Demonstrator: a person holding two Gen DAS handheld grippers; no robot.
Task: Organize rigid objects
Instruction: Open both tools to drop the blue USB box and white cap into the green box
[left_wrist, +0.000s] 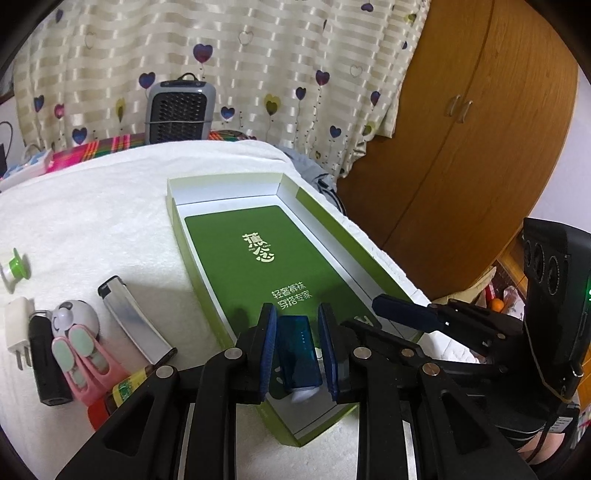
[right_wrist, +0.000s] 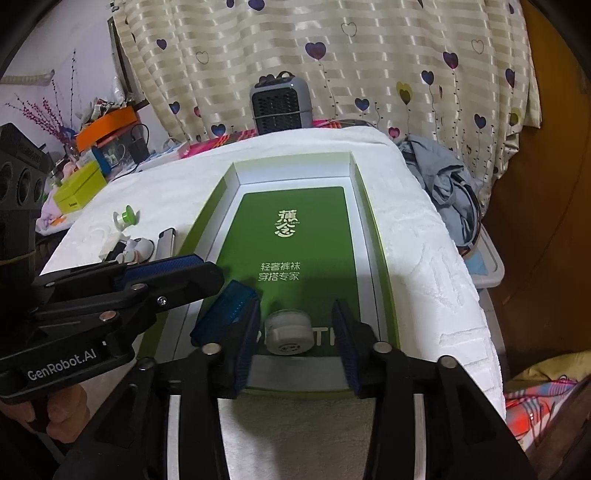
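both claws are low over the near end of the green cardboard box. right claw is open around a small white round plastic jar, pads not touching; lift straight. left claw grips a blue translucent plastic case; lower it beside the jar w/o bumping, then open.

Beside the green box, we find the small bottle half hidden behind the left gripper's arm, its label too blurred for us to read.
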